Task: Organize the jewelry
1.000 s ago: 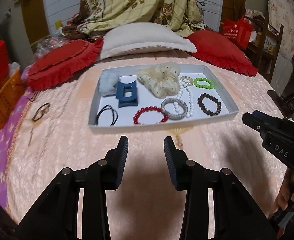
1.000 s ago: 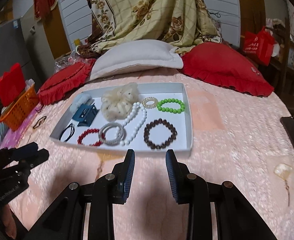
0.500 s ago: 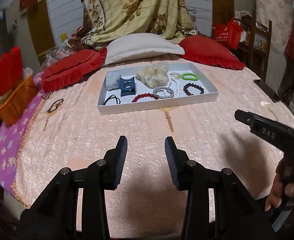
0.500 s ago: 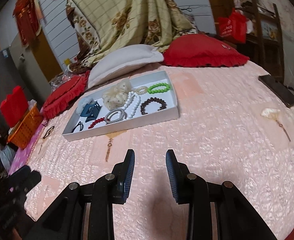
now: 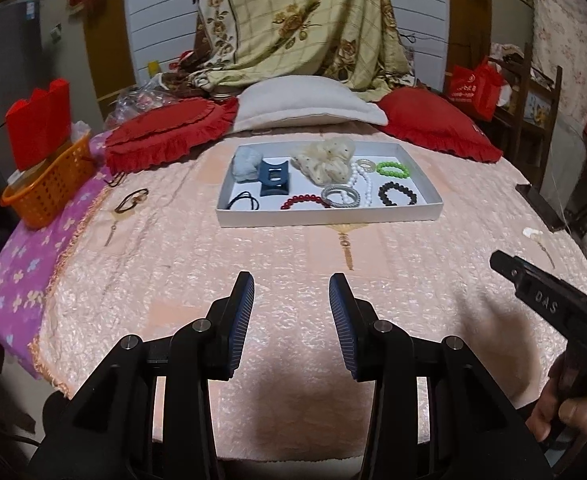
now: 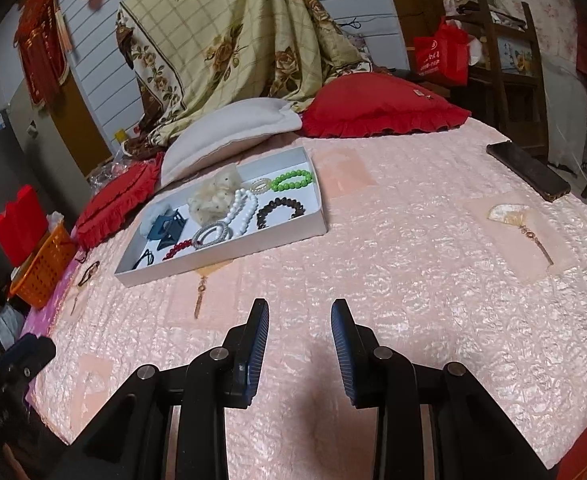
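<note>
Holding both tools back over the bed point(image 5: 293, 256), we judge the sorting almost done: the tray point(image 5: 329, 215) at twelve o'clock carries the jewelry. Left tool point(image 5: 291, 312) and right tool point(image 6: 299, 340) hover level, jaws apart, empty. One bracelet point(image 5: 132, 199) lies outside at ten o'clock, probably next.

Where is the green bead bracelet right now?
In the left wrist view the green bead bracelet lies in the far right corner of the white tray, behind the dark bead bracelet.
</note>
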Motion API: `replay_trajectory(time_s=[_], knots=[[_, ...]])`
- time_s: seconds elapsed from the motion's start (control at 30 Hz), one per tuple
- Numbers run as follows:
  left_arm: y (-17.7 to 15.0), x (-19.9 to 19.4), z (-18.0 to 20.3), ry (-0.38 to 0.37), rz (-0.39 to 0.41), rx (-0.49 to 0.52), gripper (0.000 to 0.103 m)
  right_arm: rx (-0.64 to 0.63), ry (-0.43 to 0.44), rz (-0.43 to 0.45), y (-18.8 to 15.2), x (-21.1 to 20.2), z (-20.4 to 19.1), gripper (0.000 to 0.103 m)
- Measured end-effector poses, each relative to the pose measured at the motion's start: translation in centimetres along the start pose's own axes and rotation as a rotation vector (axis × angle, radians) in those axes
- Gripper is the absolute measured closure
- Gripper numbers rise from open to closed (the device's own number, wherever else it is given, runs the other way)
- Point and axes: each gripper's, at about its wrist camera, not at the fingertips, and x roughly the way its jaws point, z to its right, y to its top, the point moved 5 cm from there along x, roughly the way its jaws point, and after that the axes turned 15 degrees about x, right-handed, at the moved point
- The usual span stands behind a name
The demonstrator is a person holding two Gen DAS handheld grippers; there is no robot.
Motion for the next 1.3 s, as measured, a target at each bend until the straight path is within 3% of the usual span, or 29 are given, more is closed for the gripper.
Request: replay_trajectory(time_s=[0.4,0.53,0.7,1.03,1.17,1.3], knots=[[-0.6,-2.5,-2.4,0.066,0.067,-0.035,0.056,-0.112,-0.029,0.018,-1.6,-1.6,-2.9,0.072],[-0.6,-4.1,-4.3,0.123,0.129,-0.074,0.042,-0.133,-0.024,0.03,-1.9,-2.6,-4.0,0.072],[-0.4,-5.8,-6.3,0.226,0.187,-0.079,0.032,-0.169,-0.033,0.014,-2.4,-3.1,-5.3,0.071],[-1.3,-8.9,-8.0,0.372,0.322,-0.076,0.024,-0.172,-0.03,0.012,-3.7,-2.9,-6.4,0.07],[-1.4,-9.0,-8.4,0.339,0.319,-0.102,0.023,-0.186,-0.029,0.018,-4.1,-2.8,-6.8,0.07],[-1.6,-7.0,-8.3,0.272,0.242,-0.126,0.023,-0.196,-0.04,0.021,-4.4,-2.3,-6.6,0.07]])
